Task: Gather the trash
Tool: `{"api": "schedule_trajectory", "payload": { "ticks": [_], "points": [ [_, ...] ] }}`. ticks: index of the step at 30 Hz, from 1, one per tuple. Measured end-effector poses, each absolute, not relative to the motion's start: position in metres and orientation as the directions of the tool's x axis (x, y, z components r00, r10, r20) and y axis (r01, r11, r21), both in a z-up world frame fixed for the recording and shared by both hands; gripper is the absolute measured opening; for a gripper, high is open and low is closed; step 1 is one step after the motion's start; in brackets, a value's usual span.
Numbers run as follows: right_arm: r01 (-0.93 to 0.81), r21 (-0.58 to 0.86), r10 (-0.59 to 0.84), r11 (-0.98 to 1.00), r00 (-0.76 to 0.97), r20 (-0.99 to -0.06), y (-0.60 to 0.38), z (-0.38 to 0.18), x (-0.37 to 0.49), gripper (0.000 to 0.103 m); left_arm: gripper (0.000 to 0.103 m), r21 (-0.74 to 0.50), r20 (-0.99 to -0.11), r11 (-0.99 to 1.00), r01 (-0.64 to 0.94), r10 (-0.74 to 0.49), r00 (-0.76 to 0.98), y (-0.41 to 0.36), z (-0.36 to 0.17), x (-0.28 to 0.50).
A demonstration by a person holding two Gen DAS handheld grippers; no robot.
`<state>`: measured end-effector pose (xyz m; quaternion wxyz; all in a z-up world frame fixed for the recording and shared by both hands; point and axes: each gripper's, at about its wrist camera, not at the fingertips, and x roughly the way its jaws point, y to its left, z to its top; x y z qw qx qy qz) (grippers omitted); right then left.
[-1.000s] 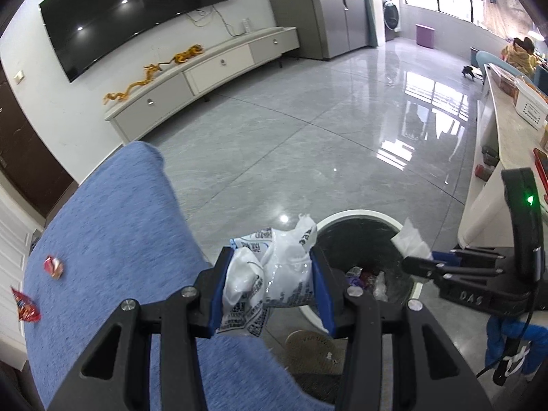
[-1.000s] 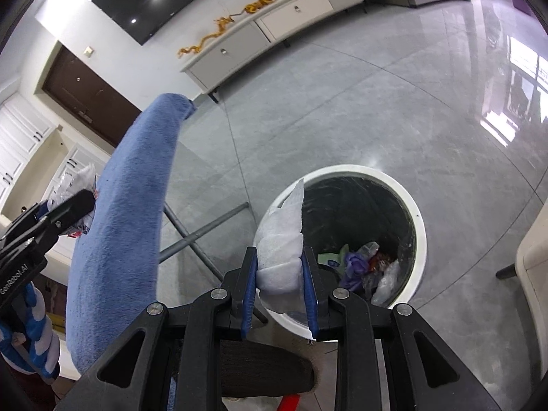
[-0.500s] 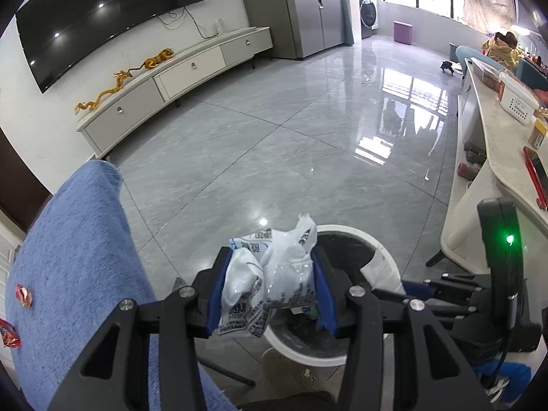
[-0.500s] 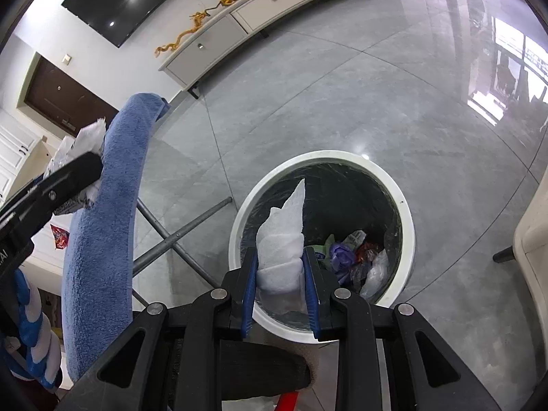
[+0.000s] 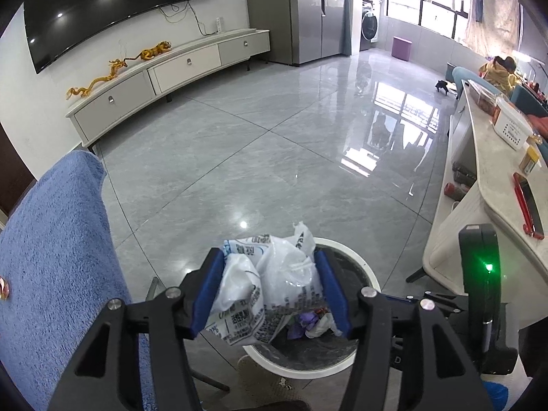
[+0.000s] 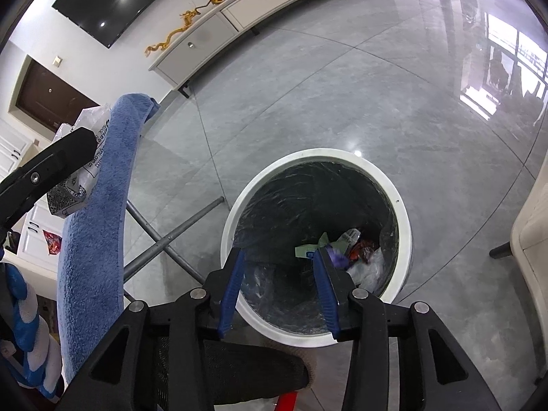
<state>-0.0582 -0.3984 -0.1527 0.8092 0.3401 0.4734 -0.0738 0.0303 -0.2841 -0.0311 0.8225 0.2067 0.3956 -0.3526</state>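
In the left wrist view, a blue towel (image 5: 58, 260) is draping over the surface at nine o'clock, with a small red wrapper (image 5: 3, 287) lying at its far left edge. At six o'clock the left gripper (image 5: 270, 291) is holding a crumpled white plastic bag (image 5: 267, 287) printed with dark text. Its blue-padded fingers (image 5: 205, 291) are widening, yet both pads are still touching the bag's sides, so the bag is sitting pinched between them. Just behind and below the bag, the white-rimmed bin (image 5: 363, 270) is standing on the grey tiled floor (image 5: 274, 157), lined with a dark bag and holding purple and white scraps. At four o'clock the right gripper's black body is showing a green light, and a pale counter (image 5: 493, 178) carrying a red phone (image 5: 529, 205) is running along the three o'clock edge.

In the right wrist view, the left gripper (image 6: 48, 167) is reaching in at nine o'clock with the same bag (image 6: 78, 167) beside the towel (image 6: 96, 226), and a gloved hand (image 6: 24, 335) in blue and white is showing at eight o'clock. At six o'clock the right gripper (image 6: 279, 291) is hovering over the bin (image 6: 406, 239); its fingers (image 6: 233, 291) are spreading apart with nothing between them. Mixed rubbish (image 6: 356, 253) is lying at the bin's bottom, near its right wall.
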Motion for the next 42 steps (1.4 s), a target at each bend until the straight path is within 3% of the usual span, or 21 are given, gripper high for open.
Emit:
{"api": "schedule_trajectory", "payload": {
  "ticks": [5,9,42],
  "points": [
    [0.444,0.477,0.197,0.759,0.541,-0.817,-0.399,-0.151,-0.058,0.043,0.056,0.042,-0.794,0.665,0.745,-0.43,0.429,-0.28,-0.028,0.032],
    [0.446,0.476,0.193,0.758,0.543,-0.817,-0.399,-0.151,-0.058,0.044,0.074,0.021,-0.786,0.662,0.75,-0.453,0.421,-0.278,-0.024,0.031],
    [0.425,0.463,0.158,0.778,0.582,-0.798,-0.389,-0.116,-0.063,0.046,0.074,0.042,-0.743,0.749,0.661,-0.419,0.522,-0.224,0.0,0.034]
  ]
}}
